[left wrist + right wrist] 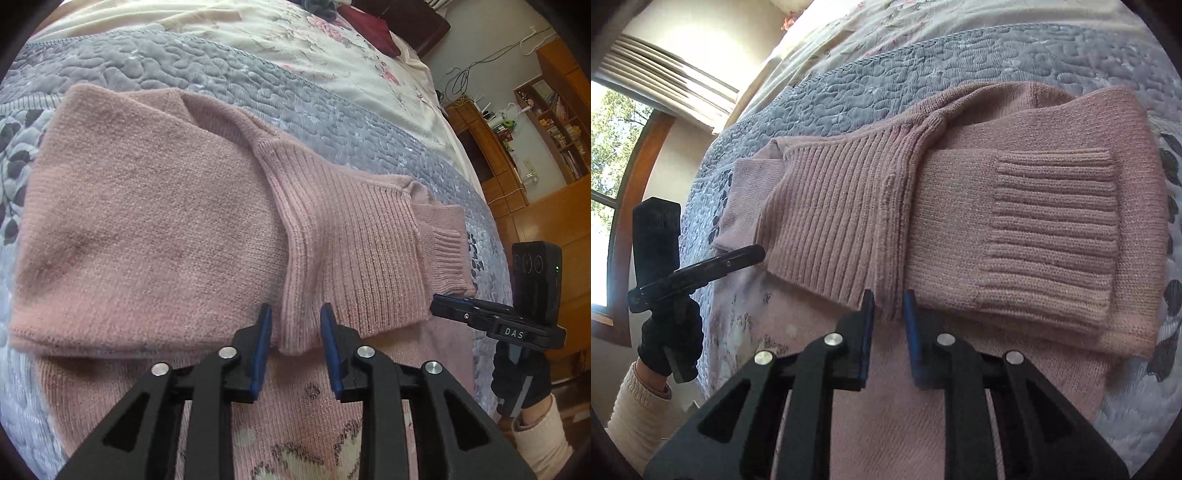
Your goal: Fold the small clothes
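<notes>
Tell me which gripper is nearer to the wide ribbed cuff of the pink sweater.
Right. The right gripper is just left of the wide ribbed cuff, at the near edge of the pink sweater; the left gripper is past the sweater's far left end.

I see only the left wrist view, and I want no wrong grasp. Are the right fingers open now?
Observer: Yes. The right gripper is open; its fingers stand apart at the edge of the ribbed band.
Operator: Does a sleeve lie on that side?
Observer: Yes. A wide cuff lies flat on the sweater, to the right of the fingers.
</notes>
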Demonstrator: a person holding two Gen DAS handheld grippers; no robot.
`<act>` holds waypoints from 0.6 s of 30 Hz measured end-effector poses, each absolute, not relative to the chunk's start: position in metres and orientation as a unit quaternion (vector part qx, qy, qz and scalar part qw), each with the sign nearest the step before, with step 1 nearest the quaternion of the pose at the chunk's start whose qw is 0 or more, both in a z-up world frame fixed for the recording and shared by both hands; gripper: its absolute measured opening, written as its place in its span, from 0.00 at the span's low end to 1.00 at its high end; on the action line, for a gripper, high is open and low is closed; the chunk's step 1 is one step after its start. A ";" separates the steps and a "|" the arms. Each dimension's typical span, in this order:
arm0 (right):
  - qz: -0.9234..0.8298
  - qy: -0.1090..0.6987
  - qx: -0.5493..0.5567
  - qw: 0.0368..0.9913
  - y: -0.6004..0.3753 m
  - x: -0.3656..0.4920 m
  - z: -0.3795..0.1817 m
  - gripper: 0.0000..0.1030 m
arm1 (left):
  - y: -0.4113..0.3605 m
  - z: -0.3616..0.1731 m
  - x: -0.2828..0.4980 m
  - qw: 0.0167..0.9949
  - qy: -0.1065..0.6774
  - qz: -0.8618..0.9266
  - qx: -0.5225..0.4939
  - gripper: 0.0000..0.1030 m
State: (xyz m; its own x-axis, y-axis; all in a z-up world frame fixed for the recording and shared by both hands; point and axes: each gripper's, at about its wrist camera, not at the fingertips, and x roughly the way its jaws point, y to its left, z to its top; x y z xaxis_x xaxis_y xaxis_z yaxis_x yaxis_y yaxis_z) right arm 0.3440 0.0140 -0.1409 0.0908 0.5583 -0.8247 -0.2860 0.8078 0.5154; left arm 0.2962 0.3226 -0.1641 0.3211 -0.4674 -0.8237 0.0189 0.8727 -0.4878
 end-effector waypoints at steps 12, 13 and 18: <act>0.210 0.553 0.059 0.804 -0.063 0.140 -0.077 0.35 | 0.334 -0.108 0.084 0.849 0.513 -0.037 -0.124 0.56; 0.204 0.555 0.070 0.803 -0.069 0.125 -0.076 0.36 | 0.338 -0.108 0.068 0.846 0.516 -0.031 -0.127 0.56; 0.182 0.562 0.120 0.798 -0.091 0.057 -0.079 0.40 | 0.355 -0.105 -0.002 0.841 0.524 0.001 -0.133 0.56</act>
State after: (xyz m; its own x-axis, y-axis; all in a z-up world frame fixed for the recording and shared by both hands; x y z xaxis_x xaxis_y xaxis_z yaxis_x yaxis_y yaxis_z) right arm 0.0575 -0.0910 -0.0793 0.3014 0.4261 -0.8530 -0.1554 0.9046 0.3969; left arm -0.0017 0.3550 -0.1051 0.4505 -0.1368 -0.8822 -0.1415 0.9648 -0.2218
